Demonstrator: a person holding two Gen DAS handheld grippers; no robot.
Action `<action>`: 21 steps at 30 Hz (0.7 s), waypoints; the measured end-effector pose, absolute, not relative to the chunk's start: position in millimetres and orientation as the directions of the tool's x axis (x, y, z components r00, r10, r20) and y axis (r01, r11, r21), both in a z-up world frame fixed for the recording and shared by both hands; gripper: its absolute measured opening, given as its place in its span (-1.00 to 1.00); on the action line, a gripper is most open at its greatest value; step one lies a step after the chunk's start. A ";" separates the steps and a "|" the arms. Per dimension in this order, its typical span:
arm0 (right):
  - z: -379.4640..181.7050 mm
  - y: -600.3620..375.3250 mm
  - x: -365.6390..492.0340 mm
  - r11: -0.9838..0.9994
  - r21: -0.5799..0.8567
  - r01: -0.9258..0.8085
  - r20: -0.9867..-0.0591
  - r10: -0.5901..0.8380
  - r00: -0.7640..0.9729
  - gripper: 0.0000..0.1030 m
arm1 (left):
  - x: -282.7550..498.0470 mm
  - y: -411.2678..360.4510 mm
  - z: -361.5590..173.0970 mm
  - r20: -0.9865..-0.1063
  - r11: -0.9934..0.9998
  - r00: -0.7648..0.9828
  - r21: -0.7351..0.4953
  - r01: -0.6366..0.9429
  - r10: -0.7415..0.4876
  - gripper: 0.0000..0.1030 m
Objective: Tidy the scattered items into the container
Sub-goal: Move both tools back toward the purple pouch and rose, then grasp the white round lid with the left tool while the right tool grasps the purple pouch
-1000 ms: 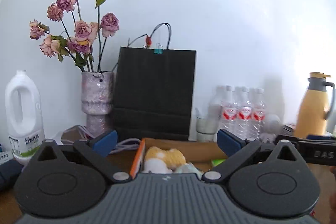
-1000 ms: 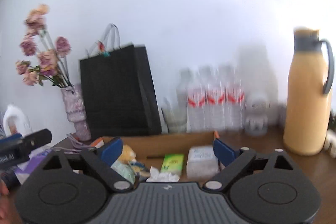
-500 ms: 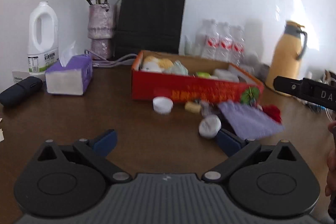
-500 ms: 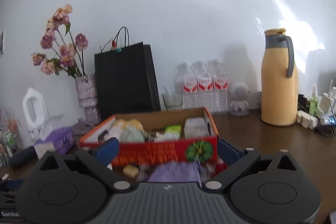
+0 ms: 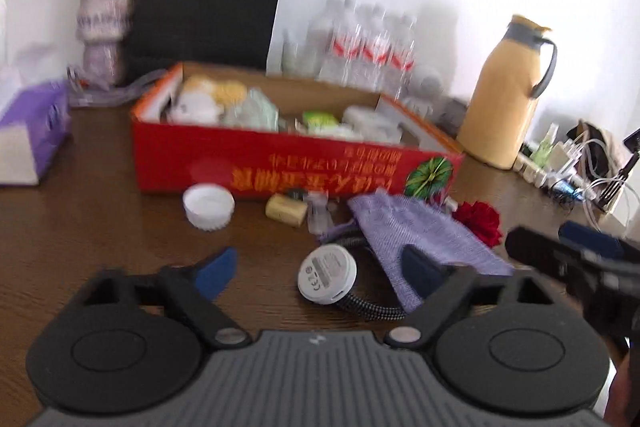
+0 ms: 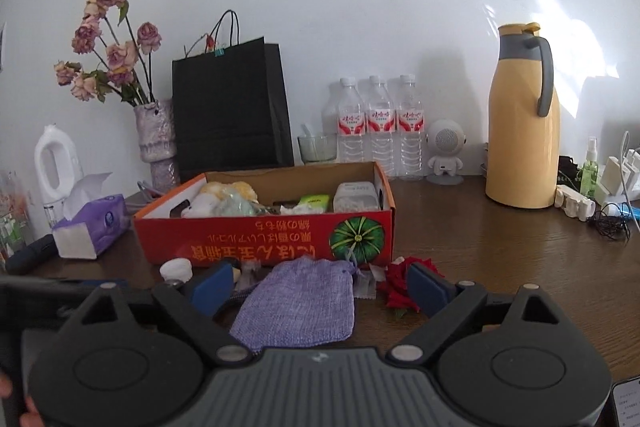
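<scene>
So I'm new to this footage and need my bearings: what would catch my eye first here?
The red cardboard box mid-table, already holding several items, dominates both views. In front of it lie a purple knitted pouch, a red fabric rose, a white round device on a braided cord and a white cap. The left gripper and right gripper hang open over them; behind stand a yellow thermos jug and black paper bag.

You had the red cardboard box (image 6: 264,243) open on the table, already holding soft toys and small packets. In front of it lay the loose items: a purple knit pouch (image 6: 298,301) flat, a red fabric rose (image 5: 479,223) just right of it, a white round puck (image 5: 328,274), a white cap (image 5: 208,206) and a small yellow block (image 5: 285,215).
</scene>
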State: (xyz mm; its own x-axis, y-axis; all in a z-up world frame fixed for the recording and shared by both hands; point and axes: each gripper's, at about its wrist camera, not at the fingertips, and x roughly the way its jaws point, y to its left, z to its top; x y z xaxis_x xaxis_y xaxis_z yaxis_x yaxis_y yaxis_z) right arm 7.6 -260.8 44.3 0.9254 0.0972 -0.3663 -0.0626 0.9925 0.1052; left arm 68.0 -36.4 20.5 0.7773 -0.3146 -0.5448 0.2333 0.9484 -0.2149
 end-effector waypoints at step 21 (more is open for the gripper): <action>59.9 -248.8 32.7 0.979 0.132 -0.157 -0.380 0.196 0.904 -0.95 | 81.5 -14.3 5.0 -0.539 0.898 0.744 -0.398 0.188 -0.395 -0.76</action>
State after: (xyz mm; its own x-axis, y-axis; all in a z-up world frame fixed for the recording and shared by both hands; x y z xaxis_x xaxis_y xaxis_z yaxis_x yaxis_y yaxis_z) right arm 32.7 -248.8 59.9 0.9038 0.1962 -0.3804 -0.1569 0.9787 0.1320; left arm 81.5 -14.3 5.0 0.7436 -0.3949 -0.5395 0.1882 0.8979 -0.3978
